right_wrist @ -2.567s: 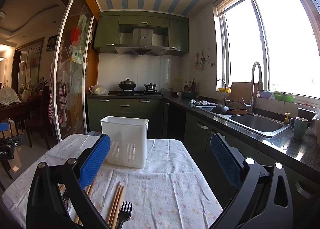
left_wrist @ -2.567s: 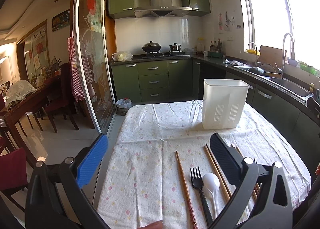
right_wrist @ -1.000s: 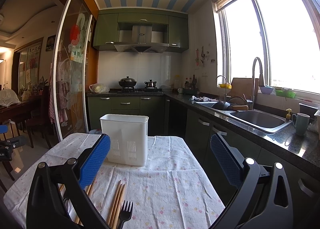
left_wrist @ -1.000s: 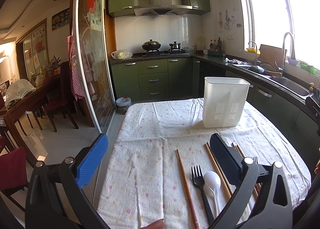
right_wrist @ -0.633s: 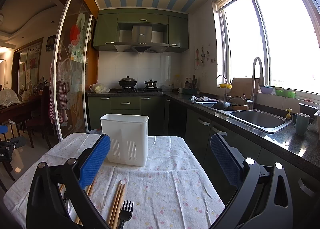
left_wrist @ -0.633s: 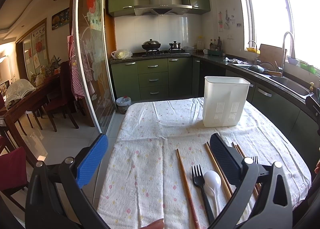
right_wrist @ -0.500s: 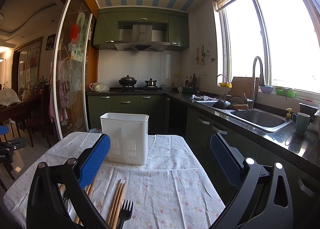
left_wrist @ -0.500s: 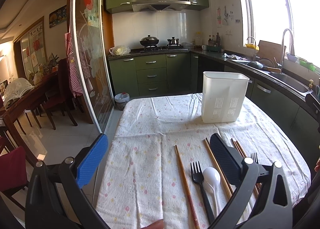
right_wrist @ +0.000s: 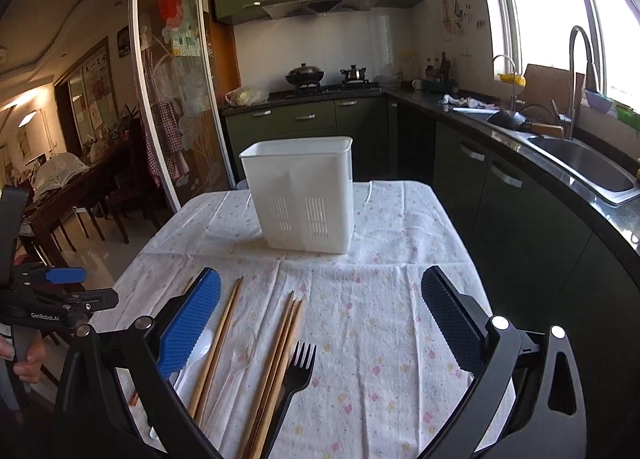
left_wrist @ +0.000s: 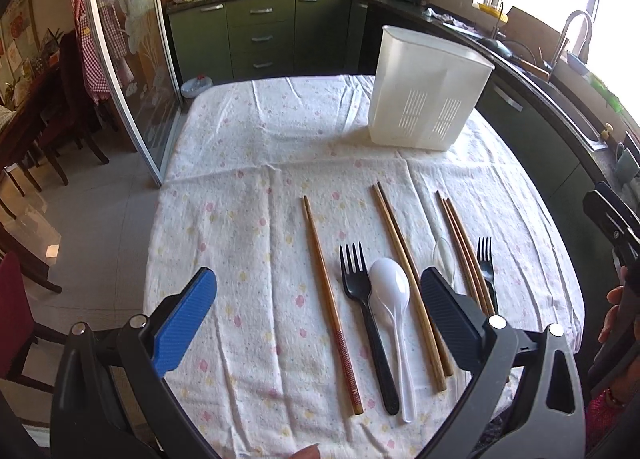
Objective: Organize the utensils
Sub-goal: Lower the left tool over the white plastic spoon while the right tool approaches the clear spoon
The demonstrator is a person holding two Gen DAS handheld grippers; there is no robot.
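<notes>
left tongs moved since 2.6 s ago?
Yes. The left tongs have pitched down toward the table: the white utensil holder sits higher in the left wrist view, and the utensils on the tablecloth show in full.

Bare cloth [left_wrist: 248, 243] left of utensil row [left_wrist: 384, 291]; white caddy [left_wrist: 428, 99] stands upright beyond row, bare strip between.

Background: green kitchen cabinets [right_wrist: 320, 117] far; black lidded wok [right_wrist: 304, 73] on stove; steel sink [right_wrist: 584, 165] right; etched glass sliding door [right_wrist: 176, 99] left.
</notes>
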